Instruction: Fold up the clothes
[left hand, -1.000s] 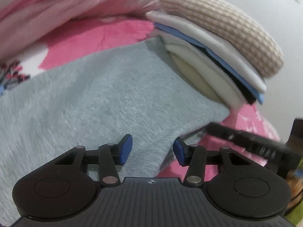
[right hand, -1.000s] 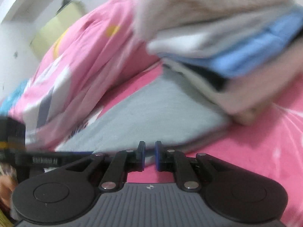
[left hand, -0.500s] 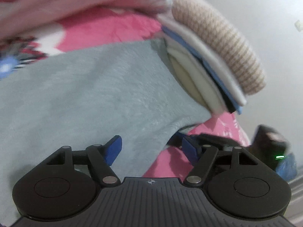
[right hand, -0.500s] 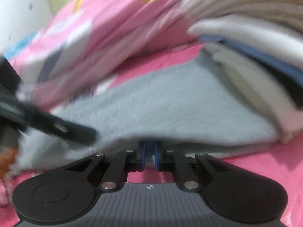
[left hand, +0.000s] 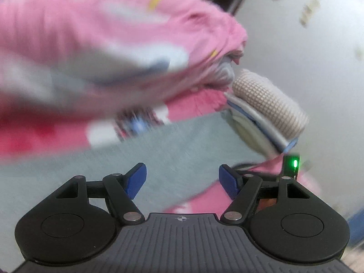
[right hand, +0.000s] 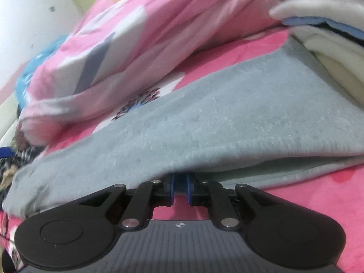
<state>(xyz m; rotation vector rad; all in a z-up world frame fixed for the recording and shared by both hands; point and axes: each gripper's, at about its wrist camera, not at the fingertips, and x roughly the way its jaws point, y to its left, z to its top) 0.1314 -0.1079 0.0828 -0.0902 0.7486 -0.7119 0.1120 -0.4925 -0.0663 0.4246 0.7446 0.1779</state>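
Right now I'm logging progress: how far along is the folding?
Done: a folded stack sits at the bed's far end. In hand: the right gripper pinches the grey garment's edge; the left gripper, just opened, holds nothing. Left: finishing the fold and stacking the garment.

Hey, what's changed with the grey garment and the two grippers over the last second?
The left hand-held gripper has just opened wide and pulled back from the grey garment, nothing between its fingers. The right hand-held gripper slid along under the garment's near edge, still shut on it. The folded stack stayed put beside the garment.
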